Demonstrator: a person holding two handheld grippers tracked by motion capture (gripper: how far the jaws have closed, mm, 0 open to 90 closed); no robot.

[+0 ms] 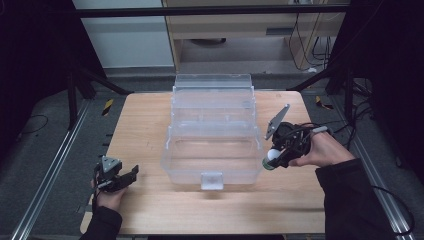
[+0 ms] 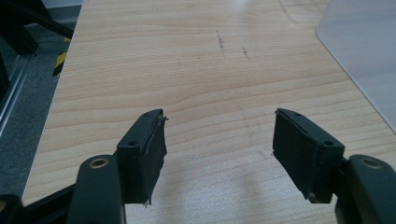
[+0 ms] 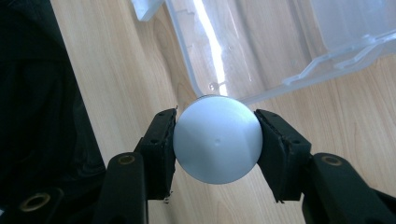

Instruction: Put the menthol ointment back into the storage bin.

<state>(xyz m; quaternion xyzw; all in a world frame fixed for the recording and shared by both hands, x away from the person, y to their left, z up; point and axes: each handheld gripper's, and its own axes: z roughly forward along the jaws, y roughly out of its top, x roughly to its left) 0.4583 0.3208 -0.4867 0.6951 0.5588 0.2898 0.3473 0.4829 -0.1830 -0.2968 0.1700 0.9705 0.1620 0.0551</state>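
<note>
**Right tool grips white ball beside clear tiered box**

One clear plastic box (image 1: 212, 150) stands mid-bench, opened out in stepped tiers that rise toward the far edge. Through its walls all the compartments look bare; only the wood grain of the bench (image 1: 150, 130) shows. A small clear latch tab (image 1: 211, 180) sits on the near wall.

One white ball (image 3: 217, 139) is clamped between the pads of the right tool (image 1: 278, 150), both pads pressing its sides. In the high view the ball (image 1: 272, 154) hangs just off the box's near right corner, above the bench, outside the box wall. In the right gripper view the box rim (image 3: 205, 70) lies just beyond the ball.

The left tool (image 2: 219, 149) rests near the bench's near left corner, well apart from the box, jaws spread wide with nothing between them.

Count: one box, one ball, two tools.
</note>
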